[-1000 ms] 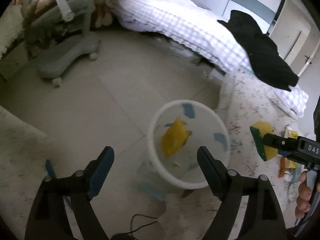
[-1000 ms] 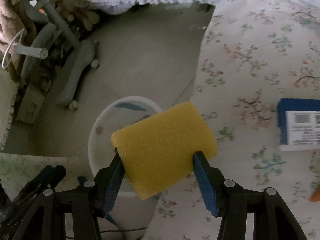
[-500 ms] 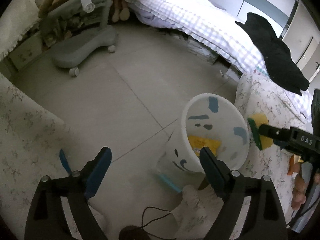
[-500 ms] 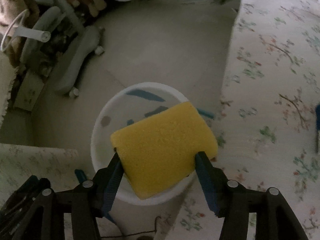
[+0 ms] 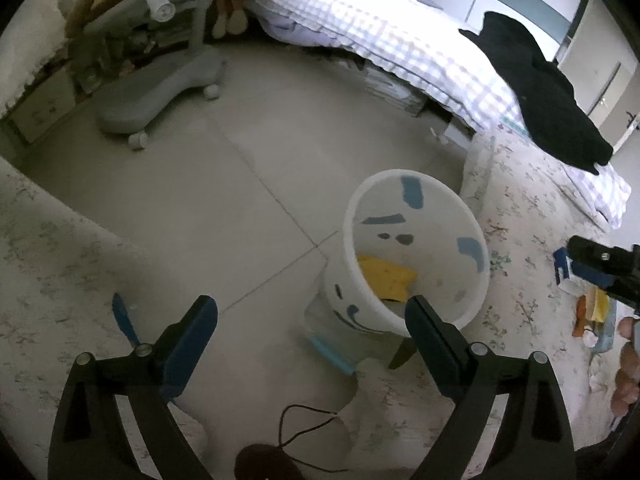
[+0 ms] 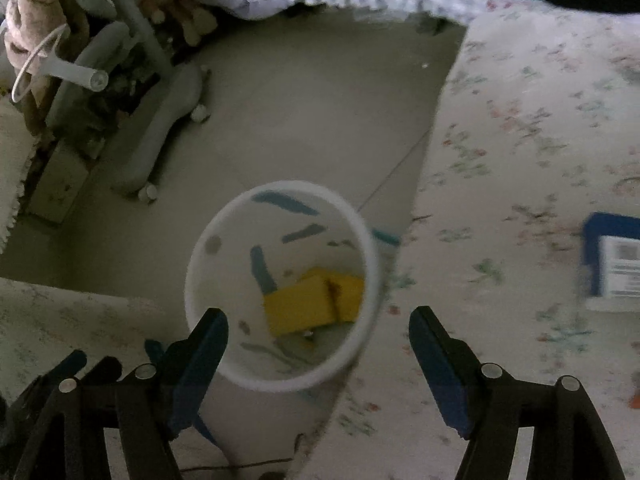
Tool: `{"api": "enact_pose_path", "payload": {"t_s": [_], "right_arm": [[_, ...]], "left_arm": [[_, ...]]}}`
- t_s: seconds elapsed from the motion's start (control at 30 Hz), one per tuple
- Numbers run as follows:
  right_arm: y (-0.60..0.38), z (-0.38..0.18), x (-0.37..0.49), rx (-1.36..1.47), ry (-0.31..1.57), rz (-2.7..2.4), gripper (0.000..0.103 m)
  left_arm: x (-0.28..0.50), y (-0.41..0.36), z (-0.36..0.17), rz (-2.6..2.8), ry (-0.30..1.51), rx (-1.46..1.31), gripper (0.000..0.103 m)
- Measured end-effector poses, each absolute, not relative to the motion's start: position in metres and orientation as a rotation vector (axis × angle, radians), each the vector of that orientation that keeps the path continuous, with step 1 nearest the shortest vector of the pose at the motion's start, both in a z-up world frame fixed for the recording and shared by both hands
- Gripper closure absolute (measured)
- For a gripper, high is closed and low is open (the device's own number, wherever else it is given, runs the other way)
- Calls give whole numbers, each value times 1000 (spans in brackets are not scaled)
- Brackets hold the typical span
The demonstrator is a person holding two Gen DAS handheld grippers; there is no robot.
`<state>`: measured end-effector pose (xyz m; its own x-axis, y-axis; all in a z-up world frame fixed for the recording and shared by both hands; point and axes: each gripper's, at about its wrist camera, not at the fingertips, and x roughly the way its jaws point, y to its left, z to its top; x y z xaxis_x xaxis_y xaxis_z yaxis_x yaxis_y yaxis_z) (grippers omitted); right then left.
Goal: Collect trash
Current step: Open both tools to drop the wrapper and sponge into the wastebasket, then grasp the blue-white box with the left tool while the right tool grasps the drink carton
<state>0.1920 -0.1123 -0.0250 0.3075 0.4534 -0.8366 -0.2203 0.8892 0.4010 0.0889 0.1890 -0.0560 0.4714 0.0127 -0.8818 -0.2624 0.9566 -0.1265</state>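
Note:
A white bin with blue marks (image 5: 416,248) stands on the floor between two flowered cloths; it also shows in the right wrist view (image 6: 280,284). A yellow sponge (image 6: 298,310) lies inside it beside other yellow trash (image 6: 350,290), seen in the left wrist view as a yellow heap (image 5: 386,276). My right gripper (image 6: 318,336) is open and empty just above the bin's near rim; it shows at the right edge of the left wrist view (image 5: 596,264). My left gripper (image 5: 310,328) is open and empty, near the bin's left side.
A blue and white box (image 6: 616,256) lies on the flowered cloth (image 6: 520,160) to the right. More small items (image 5: 588,308) lie on that cloth. A grey wheeled chair base (image 5: 160,88) and a bed with a black garment (image 5: 532,92) stand further back.
The right gripper opened and let go of the yellow sponge, which now lies inside the bin. The left gripper has pulled back a little.

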Motion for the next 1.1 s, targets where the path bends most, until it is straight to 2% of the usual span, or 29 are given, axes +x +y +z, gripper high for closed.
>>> {"api": "enact_pose_path", "payload": {"t_s": [0.27, 0.63, 1.1], "right_arm": [[-184, -4, 181, 232, 1125, 343, 22], [-297, -9, 172, 277, 1127, 132, 22], [-369, -53, 164, 233, 1234, -10, 22]], "left_arm": [[98, 153, -53, 96, 1092, -229, 7], [113, 91, -33, -3, 1058, -186, 7], [136, 11, -34, -100, 1077, -122, 7]]}}
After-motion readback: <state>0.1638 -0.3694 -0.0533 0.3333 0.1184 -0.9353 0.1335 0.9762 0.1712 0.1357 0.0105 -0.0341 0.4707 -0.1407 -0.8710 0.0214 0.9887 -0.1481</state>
